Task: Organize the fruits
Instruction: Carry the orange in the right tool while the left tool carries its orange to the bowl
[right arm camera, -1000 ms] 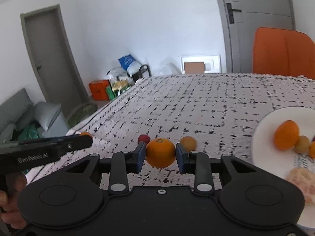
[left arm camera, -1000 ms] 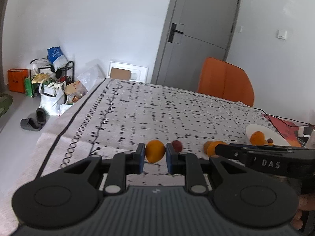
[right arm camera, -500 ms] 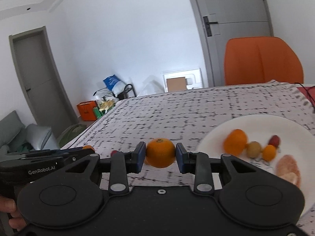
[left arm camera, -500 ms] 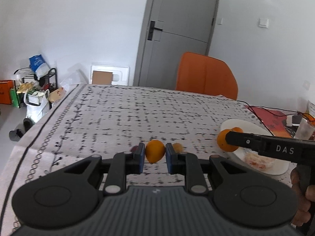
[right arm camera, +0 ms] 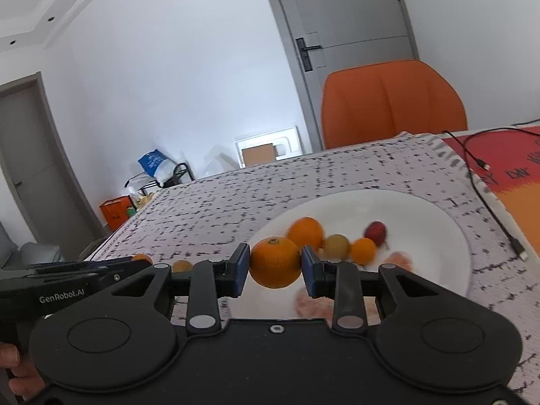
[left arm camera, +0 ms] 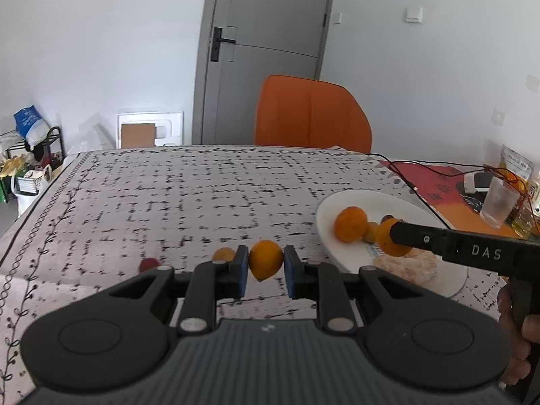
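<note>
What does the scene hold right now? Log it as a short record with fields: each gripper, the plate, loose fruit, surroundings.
left gripper: shut on a small orange fruit, above the tablecloth
right gripper: shut on an orange, at the plate's near edge
plate: white; holds an orange, a brownish fruit, a small orange fruit, a red fruit and pink pieces
loose fruit: a red fruit and a yellowish fruit on the cloth
surroundings: orange chair, grey door
</note>
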{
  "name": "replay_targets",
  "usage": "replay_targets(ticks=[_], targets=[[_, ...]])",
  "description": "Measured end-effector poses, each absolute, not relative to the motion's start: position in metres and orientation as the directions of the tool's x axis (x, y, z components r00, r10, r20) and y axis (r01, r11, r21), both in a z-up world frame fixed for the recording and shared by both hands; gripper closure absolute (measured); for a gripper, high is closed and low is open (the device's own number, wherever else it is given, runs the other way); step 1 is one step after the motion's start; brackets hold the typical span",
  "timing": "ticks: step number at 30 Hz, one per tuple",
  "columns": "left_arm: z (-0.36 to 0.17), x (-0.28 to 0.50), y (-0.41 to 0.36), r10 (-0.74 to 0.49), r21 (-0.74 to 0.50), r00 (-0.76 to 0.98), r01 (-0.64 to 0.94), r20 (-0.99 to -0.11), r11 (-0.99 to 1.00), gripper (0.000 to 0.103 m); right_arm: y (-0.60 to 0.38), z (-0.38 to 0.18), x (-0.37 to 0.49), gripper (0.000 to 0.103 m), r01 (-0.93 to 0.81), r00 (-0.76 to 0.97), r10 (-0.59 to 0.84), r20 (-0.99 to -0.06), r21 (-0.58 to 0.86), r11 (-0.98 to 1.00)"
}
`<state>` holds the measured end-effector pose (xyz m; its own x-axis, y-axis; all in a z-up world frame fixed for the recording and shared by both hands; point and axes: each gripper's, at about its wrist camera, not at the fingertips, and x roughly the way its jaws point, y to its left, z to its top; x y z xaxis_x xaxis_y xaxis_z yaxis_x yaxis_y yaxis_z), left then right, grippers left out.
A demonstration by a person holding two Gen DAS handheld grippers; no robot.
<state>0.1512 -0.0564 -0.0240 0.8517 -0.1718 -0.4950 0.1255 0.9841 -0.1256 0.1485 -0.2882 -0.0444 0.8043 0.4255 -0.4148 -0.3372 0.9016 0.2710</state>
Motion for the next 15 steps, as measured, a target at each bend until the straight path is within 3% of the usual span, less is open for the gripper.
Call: replay_targets(ticks=[12, 15], targets=[[-0.027, 0.167, -0.091, -0.199, -0.096, 0.836, 0.174, -0.511, 0.980, 0.082, -0.323, -0.055, 0.153, 0.071, -0.276, 0.823, 0.387, -0.416, 0.302, 0.912], [-0.028, 0.171, -0.097, -0.206, -0.094, 0.834, 0.184, -0.512, 0.978, 0.082, -0.329, -0.056, 0.154, 0.061, -0.273, 0.824, 0.388, -0.413, 0.311, 0.910]])
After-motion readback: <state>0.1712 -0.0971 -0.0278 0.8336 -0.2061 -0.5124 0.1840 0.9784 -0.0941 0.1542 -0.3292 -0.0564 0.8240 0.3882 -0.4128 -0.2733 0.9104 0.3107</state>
